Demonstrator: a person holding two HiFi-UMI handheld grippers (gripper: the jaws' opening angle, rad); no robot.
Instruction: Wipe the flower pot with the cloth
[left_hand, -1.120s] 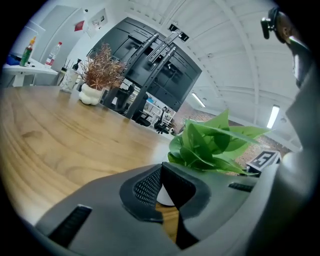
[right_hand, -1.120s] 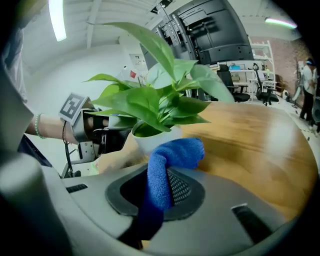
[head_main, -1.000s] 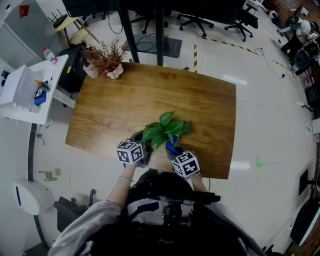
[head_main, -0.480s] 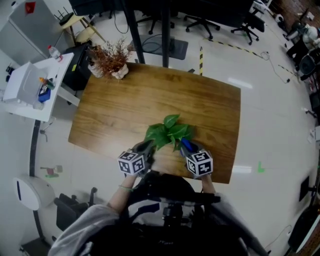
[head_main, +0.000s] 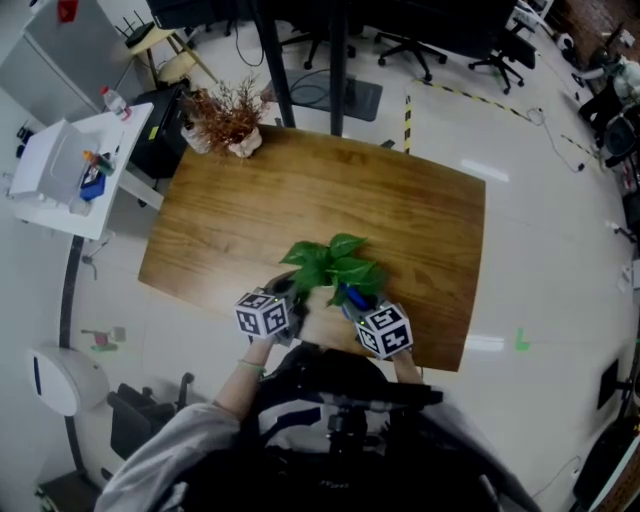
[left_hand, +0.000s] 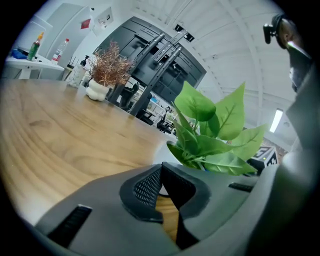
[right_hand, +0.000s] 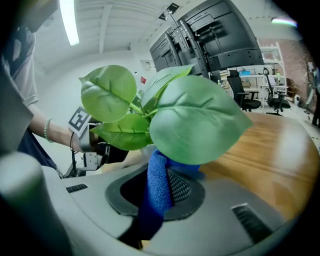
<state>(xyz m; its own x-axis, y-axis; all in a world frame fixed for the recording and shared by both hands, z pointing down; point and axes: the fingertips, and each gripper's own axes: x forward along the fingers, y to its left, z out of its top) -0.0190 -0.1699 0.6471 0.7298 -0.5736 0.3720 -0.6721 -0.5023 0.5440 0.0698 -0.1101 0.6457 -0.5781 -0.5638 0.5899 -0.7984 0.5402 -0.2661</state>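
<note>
A leafy green plant (head_main: 330, 265) stands in a white flower pot (left_hand: 152, 164) near the front edge of the wooden table (head_main: 400, 210). In the head view the leaves hide most of the pot. My left gripper (head_main: 288, 300) is at the pot's left side. In the left gripper view its jaws (left_hand: 160, 172) meet at the tips, with a bit of white rim between the pads. My right gripper (head_main: 352, 300) is shut on a blue cloth (right_hand: 157, 192). It holds the cloth (head_main: 350, 296) against the pot's right side, under the leaves (right_hand: 192, 125).
A dried brown plant in a white pot (head_main: 232, 125) stands at the table's far left corner. A white side table (head_main: 70, 160) with bottles is off to the left. Office chairs (head_main: 400, 45) stand beyond the table. The pot sits close to the table's near edge (head_main: 440, 355).
The right gripper with the cloth swung out to the right of the pot half a second ago and is now back against it. The left gripper stayed at the pot.
</note>
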